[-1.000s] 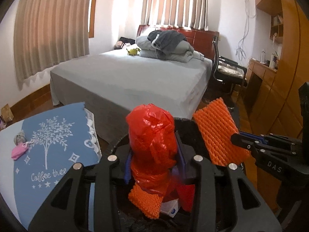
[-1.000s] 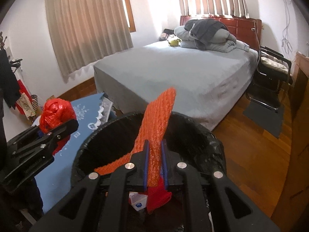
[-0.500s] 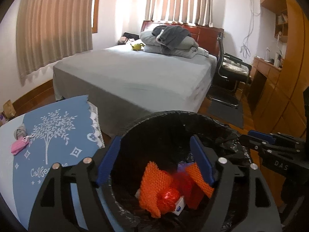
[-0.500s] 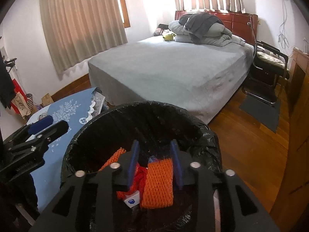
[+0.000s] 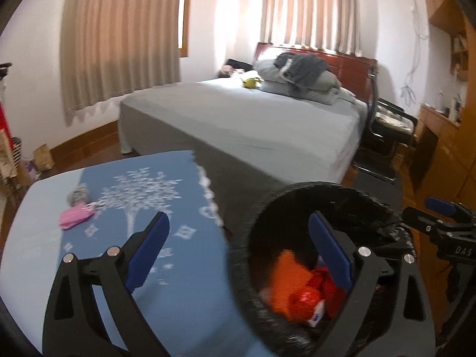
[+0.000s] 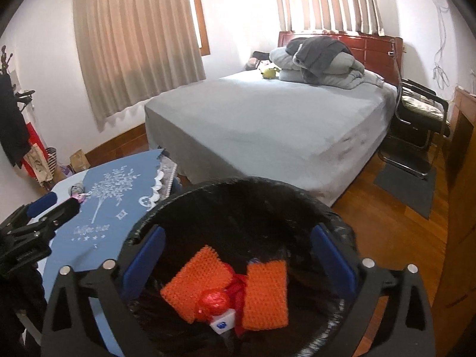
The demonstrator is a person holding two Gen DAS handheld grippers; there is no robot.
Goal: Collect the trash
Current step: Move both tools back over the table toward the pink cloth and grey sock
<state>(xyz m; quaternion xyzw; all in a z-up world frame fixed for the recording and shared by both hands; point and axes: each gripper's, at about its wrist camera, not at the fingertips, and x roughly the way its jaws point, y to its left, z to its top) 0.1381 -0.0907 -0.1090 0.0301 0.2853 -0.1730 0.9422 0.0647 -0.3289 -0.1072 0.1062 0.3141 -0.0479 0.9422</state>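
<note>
Two orange foam nets [image 6: 226,285] and a crumpled red bag [image 6: 214,300] lie at the bottom of the black-lined bin [image 6: 238,190], beside a small white box [image 6: 223,322]. Above the bin, the right gripper [image 6: 238,255] has just spread its jaws wide, and nothing sits between them. The left gripper [image 5: 238,253] has likewise just opened and is empty, hanging over the bin's rim and the edge of the blue tablecloth [image 5: 184,267] beside it. Left of the bin, a pink mask [image 5: 76,215] and a grey scrap [image 5: 78,193] rest on that cloth; if they count as trash, I judge those are what remains.
</note>
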